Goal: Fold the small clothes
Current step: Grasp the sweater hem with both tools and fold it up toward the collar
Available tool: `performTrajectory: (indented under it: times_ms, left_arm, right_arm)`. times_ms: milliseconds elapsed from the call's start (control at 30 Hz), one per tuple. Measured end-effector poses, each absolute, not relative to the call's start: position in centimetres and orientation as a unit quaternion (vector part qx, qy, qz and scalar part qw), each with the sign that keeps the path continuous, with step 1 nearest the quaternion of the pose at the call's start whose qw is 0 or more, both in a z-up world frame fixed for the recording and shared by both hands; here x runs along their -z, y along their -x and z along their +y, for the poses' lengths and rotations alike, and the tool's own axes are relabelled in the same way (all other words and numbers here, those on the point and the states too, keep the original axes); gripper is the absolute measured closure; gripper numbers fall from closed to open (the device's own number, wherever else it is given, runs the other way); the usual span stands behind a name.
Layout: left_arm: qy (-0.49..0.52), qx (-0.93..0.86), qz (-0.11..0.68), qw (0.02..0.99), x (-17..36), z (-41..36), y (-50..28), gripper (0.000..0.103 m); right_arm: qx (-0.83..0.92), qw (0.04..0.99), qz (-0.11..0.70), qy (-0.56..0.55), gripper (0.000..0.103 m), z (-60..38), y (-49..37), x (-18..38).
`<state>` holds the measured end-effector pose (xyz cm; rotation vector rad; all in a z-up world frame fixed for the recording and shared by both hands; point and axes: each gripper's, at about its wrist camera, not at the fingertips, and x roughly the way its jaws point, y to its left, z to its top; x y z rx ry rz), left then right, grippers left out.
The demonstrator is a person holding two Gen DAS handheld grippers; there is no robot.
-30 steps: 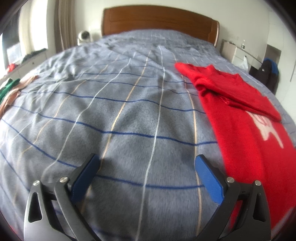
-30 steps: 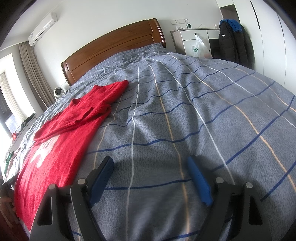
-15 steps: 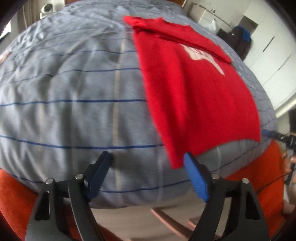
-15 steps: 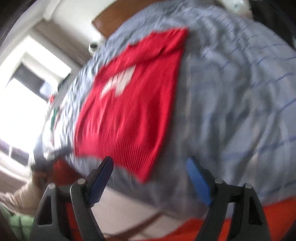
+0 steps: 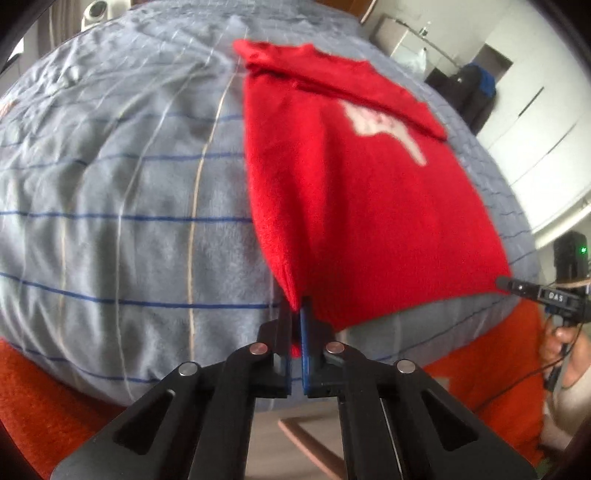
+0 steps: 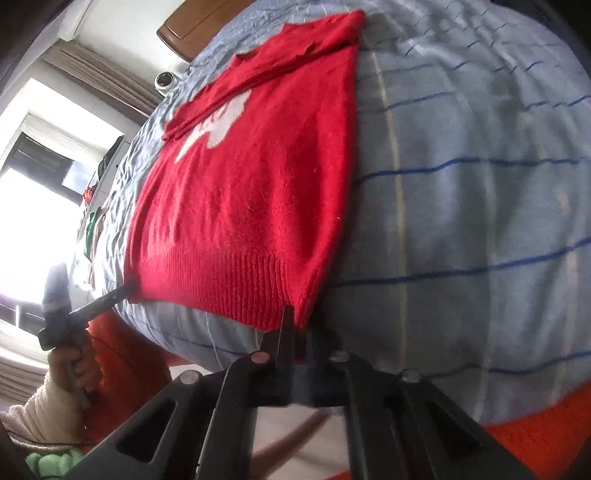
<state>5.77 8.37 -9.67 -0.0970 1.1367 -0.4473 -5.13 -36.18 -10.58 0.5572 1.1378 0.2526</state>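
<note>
A red knit sweater (image 5: 362, 192) with a white figure lies flat on the grey striped bed, its sleeves folded across the chest; it also shows in the right wrist view (image 6: 251, 192). My left gripper (image 5: 296, 317) is shut on the hem's left corner at the bed's foot edge. My right gripper (image 6: 295, 325) is shut on the hem's right corner. The right gripper also shows at the far hem corner in the left wrist view (image 5: 517, 286), and the left gripper in the right wrist view (image 6: 110, 295).
The grey bedspread (image 5: 110, 206) with blue and tan stripes covers the bed. An orange rug (image 5: 22, 391) lies below the foot of the bed. A wooden headboard (image 6: 192, 26) is at the far end. A dark jacket (image 5: 476, 96) hangs beside white wardrobes.
Both grippers swung down from the open bed to the foot edge and closed on the sweater's two hem corners; they were open half a second ago.
</note>
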Motion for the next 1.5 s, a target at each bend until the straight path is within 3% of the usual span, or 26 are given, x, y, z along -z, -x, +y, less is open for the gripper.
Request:
performTrajectory:
  times_ms: [100,300,533,767,867,900,933,1000,1033,1200,1333,1500]
  left_arm:
    - [0.069,0.23,0.502,0.831,6.1,8.0,-7.0,0.102]
    - [0.084,0.235,0.439,0.863,0.9,6.0,-16.9,0.102]
    - [0.081,0.17,0.443,0.876,2.5,2.6,-29.9,0.102]
    - [0.074,0.137,0.469,0.869,6.0,-0.2,-38.1,0.101]
    - [0.067,0.117,0.48,0.867,7.2,-1.0,-40.1,0.089]
    - [0.066,0.101,0.481,0.868,7.4,-0.9,-40.6,0.073]
    - [0.07,0.09,0.482,0.869,7.3,-0.7,-40.8,0.045]
    - [0.096,0.069,0.465,0.877,6.8,0.7,-40.8,0.027]
    - [0.112,0.061,0.452,0.883,6.3,1.7,-40.4,0.025]
    - [0.111,0.072,0.452,0.882,5.3,3.4,-37.7,0.024]
    - [0.052,0.102,0.463,0.879,5.3,2.6,-32.0,0.019]
    - [-0.033,0.086,0.478,0.874,6.6,1.3,-23.7,0.015]
  right_arm:
    - [-0.128,0.819,0.492,-0.266,0.099,-37.1,4.7,8.0]
    - [-0.117,0.874,0.393,-0.26,0.099,-40.1,-2.9,2.2]
    - [-0.105,0.885,0.369,-0.262,0.099,-41.7,-17.9,1.0]
    - [-0.064,0.877,0.398,-0.26,0.099,-42.3,-28.5,4.6]
    - [-0.062,0.865,0.401,-0.297,0.098,-43.4,-30.5,6.6]
    - [-0.06,0.862,0.396,-0.309,0.095,-43.6,-30.8,7.2]
    - [-0.056,0.862,0.39,-0.319,0.092,-43.9,-31.0,7.4]
    - [-0.041,0.863,0.376,-0.335,0.07,-44.5,-31.0,7.6]
    - [-0.039,0.864,0.368,-0.341,0.06,-44.7,-30.8,7.4]
    - [-0.058,0.88,0.365,-0.299,0.06,-44.2,-29.1,5.2]
    - [-0.14,0.88,0.376,-0.254,0.06,-41.5,-26.0,4.3]
    - [-0.132,0.869,0.461,-0.122,0.049,-37.1,-21.1,8.1]
